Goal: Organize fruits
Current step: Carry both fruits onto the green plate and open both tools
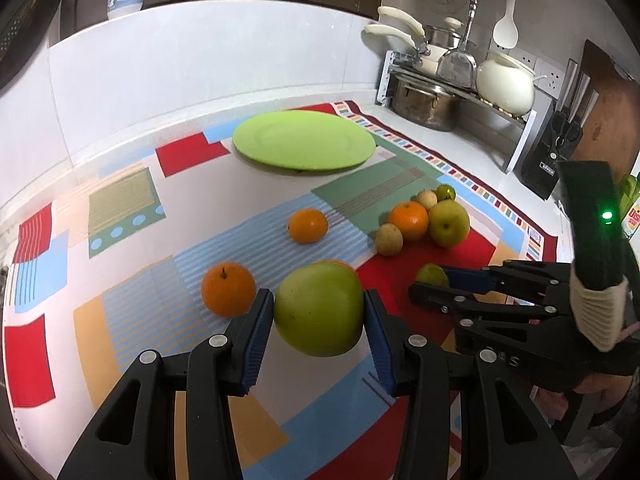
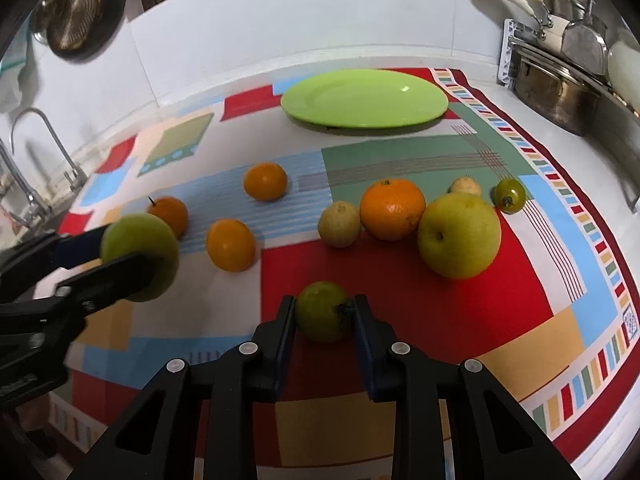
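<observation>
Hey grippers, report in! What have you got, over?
Left gripper shut on green apple. Right gripper shut on green tomato. Green plate bare; nothing blocking the way there.

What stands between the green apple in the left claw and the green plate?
Nothing visible blocks it. The left claw holds the green apple above the cloth; one orange lies below the path to the bare green plate.

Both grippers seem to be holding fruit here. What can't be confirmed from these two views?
- Left wrist view: the orange behind the green apple in the left gripper is almost wholly hidden.
- Left wrist view: the green tomato is half covered by the right gripper.
- Either view: whether the held fruits are lifted off the cloth.
</observation>
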The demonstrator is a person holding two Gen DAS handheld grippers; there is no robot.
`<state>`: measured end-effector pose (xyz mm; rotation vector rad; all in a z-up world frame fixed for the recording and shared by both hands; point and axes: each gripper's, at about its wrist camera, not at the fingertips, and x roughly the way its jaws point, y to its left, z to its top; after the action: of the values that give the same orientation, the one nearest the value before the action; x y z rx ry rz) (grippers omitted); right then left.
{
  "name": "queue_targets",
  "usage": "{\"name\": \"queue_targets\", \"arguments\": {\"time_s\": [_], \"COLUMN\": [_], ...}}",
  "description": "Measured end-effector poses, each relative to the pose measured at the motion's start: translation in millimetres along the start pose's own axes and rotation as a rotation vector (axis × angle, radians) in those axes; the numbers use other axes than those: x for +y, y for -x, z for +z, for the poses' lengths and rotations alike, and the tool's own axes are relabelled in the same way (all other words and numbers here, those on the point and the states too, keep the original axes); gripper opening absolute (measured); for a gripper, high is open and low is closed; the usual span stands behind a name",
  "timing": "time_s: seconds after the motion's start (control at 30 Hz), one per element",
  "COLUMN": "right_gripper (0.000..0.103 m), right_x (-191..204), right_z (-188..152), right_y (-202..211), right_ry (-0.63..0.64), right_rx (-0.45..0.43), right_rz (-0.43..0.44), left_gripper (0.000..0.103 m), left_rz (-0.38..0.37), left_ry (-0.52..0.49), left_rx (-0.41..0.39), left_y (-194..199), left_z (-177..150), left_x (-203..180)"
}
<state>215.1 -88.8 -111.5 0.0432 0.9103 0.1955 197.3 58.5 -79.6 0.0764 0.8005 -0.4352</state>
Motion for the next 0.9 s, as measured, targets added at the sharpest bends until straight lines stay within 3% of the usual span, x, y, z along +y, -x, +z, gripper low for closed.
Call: {"name": "queue_targets", "arguments": {"time_s": [0.37, 0.9], "right_gripper": [0.029, 0.029], "right_x": [-10, -47], "right_z": [47, 143], "right_y": [34, 7], "right_ry": [0.032, 0.149], "right_rx": [-0.128, -0.193], "right_rz": [0.041, 0.016], "left_gripper": [0.045, 0.045], "left_rz": [0.038, 0.131], "left_ry": [-0.005, -0.064], "left_rx": [-0.084, -0.133], "left_y": [-5, -60], "left_z": [44, 134], "left_x": [-9, -7]}}
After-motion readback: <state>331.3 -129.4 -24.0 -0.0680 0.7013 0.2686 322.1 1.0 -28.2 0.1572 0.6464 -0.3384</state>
